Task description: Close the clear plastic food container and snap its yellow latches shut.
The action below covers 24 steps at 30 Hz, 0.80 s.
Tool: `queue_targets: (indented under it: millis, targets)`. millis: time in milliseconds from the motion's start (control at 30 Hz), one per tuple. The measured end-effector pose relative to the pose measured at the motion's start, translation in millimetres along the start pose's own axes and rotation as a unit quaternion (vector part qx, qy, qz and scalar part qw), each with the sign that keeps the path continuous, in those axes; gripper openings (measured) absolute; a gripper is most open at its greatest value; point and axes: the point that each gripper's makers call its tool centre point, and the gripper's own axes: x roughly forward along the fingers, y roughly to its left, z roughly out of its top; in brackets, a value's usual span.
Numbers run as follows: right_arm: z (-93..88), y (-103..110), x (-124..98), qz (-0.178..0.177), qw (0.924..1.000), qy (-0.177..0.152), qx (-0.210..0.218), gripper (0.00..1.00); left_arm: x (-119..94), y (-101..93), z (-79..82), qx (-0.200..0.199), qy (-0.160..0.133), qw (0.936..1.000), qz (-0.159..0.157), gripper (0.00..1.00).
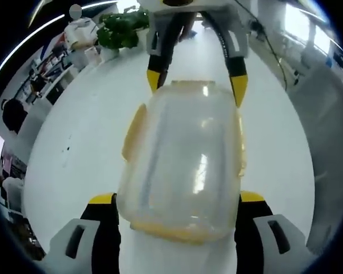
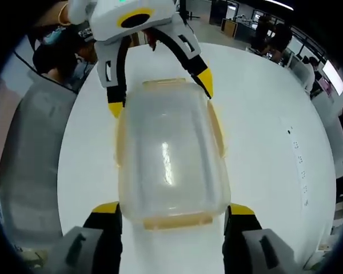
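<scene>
Clear plastic container [image 1: 183, 171] lies lidded on the white table [image 1: 74, 154] between my left gripper [image 1: 177, 200] and right gripper [image 2: 171, 210], both sets of jaws apart; I'd squeeze each yellow latch [image 1: 132, 132] squarely.

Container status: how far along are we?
Done: the lid sits on the container. In hand: both grippers, left and right, straddle its ends, open. Left: the side latches look flared out, seemingly unsnapped.
</scene>
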Motion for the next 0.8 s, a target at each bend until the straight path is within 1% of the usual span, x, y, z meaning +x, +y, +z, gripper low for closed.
queue_targets:
  millis: [367, 600, 667, 700, 733, 767, 800]
  targets:
    - [-0.3, 0.4, -0.4, 0.002, 1.0000, 0.000, 0.002, 0.71, -1.0, -0.1, -0.4, 0.001, 0.005, 0.9999, 0.009, 0.78]
    - [-0.8, 0.1, -0.4, -0.002, 1.0000, -0.001, -0.004, 0.72, -1.4, -0.8, -0.6, 0.002, 0.006, 0.9999, 0.011, 0.79]
    - [-0.6, 0.2, -0.5, -0.003, 1.0000, -0.002, -0.007, 0.72, -1.9, -2.0, -2.6, 0.012, 0.010, 0.9998, 0.012, 0.79]
    - [-0.3, 0.1, -0.9, -0.005, 0.9999, -0.003, -0.010, 0.73, -2.6, -2.4, -5.1, 0.024, 0.017, 0.9995, 0.013, 0.79]
    - [-0.3, 0.1, -0.9, -0.005, 0.9999, -0.003, -0.010, 0.73, -3.0, -2.8, -7.1, 0.026, 0.021, 0.9993, 0.013, 0.80]
    - [-0.5, -0.1, -1.5, -0.006, 0.9999, -0.003, -0.012, 0.72, -4.6, -3.4, -7.6, 0.023, 0.018, 0.9995, 0.011, 0.81]
    - [-1.4, -0.3, -2.5, -0.007, 0.9998, -0.001, -0.017, 0.72, -5.9, -5.7, -6.0, 0.006, 0.009, 0.9999, 0.005, 0.83]
